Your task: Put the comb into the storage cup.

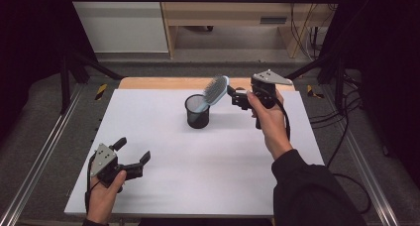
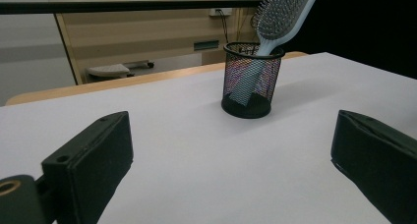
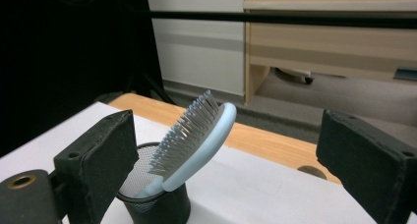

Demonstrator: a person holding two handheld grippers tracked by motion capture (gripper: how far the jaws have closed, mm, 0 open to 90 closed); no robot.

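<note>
A light blue hairbrush (image 1: pixel 214 92) stands handle-down in a black mesh cup (image 1: pixel 197 112) set on the white desk (image 1: pixel 163 137), a little beyond its middle; the brush head leans up and to the right over the cup's rim, bristles facing up and left in the high view. The right tool (image 1: pixel 233 96) hovers just to the right of the brush head, raised off the desk; its jaws are spread wide and grip nothing, and in the right gripper view the brush head sits between them but clear of both. The left tool (image 1: pixel 132 155) rests low at the near left corner of the desk, well apart from the cup; its jaws are also wide open and empty, pointing toward the cup.
</note>
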